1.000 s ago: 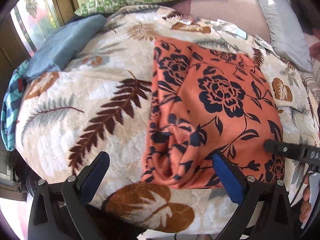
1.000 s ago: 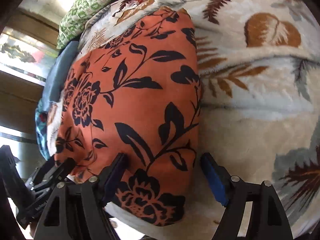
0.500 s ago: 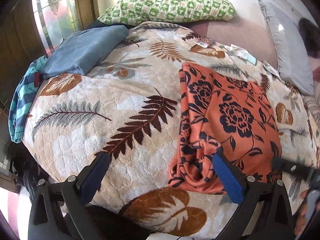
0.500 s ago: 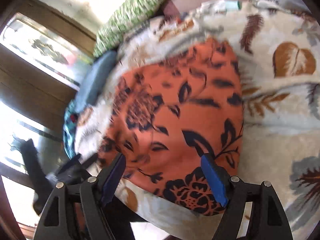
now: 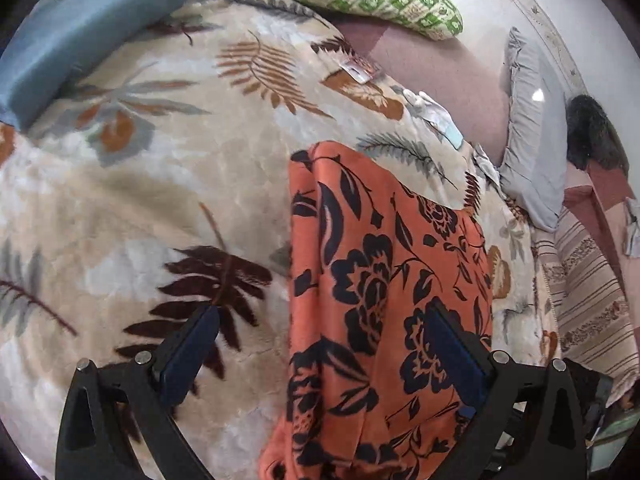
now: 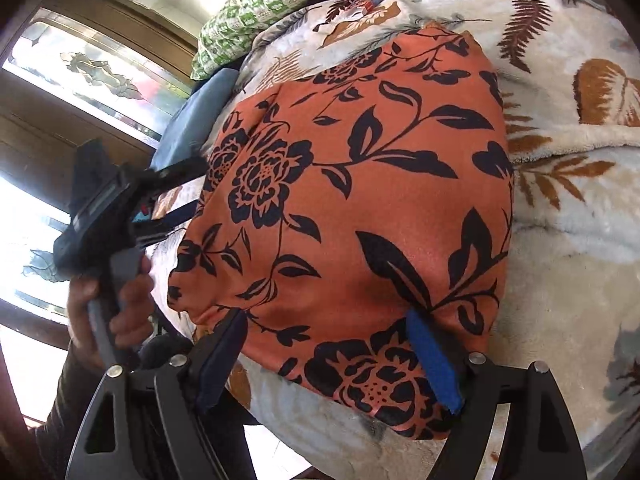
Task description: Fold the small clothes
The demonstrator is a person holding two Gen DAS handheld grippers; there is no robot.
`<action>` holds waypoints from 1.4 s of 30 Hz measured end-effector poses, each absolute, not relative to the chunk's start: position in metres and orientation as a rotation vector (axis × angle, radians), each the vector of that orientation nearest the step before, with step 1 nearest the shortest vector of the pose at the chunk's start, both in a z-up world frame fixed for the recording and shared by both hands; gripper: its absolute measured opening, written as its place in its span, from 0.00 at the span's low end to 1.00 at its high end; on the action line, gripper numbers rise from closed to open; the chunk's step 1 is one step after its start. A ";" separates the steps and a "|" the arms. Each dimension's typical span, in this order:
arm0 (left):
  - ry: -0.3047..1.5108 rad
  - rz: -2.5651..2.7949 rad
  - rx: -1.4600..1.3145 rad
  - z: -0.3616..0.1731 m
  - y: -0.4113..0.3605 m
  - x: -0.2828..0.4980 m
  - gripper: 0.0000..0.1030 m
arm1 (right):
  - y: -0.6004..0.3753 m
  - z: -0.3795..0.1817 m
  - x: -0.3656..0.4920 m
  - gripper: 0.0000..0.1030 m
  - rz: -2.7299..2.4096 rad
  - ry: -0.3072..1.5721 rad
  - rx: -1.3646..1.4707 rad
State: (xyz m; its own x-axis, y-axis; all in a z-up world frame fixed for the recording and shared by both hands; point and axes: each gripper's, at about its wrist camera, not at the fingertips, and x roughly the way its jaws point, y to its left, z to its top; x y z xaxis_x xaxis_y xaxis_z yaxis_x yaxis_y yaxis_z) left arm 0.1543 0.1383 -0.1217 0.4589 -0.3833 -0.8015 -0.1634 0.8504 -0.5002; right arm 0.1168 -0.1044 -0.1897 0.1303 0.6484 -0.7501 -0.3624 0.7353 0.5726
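We are swinging the left tongs [image 5: 320,352] back over the orange floral garment [image 5: 384,280], which was off to their right a moment ago; now its left edge is lying between their released fingers. The right tongs [image 6: 326,354], just spreading wider, are straddling its near edge, gripping nothing — we are lining up the next fold on the bed [image 5: 140,184].

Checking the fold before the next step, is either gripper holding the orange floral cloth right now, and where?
Neither. Both grippers' jaws stand open over the orange floral cloth, which lies folded on the leaf-print blanket, unpinched.
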 end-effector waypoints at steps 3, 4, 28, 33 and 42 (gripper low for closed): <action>1.176 -0.193 -0.652 -0.143 0.136 0.171 0.99 | -0.107 -0.191 0.117 0.82 0.771 1.235 0.284; 1.165 -0.202 -0.671 -0.143 0.136 0.172 0.98 | -0.108 -0.191 0.117 0.82 0.776 1.235 0.286; 1.083 -0.181 -0.581 -0.093 0.152 0.100 0.72 | -0.115 -0.191 0.119 0.82 0.780 1.254 0.301; 1.176 -0.191 -0.653 -0.128 0.146 0.078 0.72 | -0.116 -0.193 0.121 0.82 0.787 1.275 0.340; 1.108 -0.143 -0.304 -0.099 0.097 0.067 0.22 | -0.117 -0.195 0.127 0.82 0.800 1.303 0.402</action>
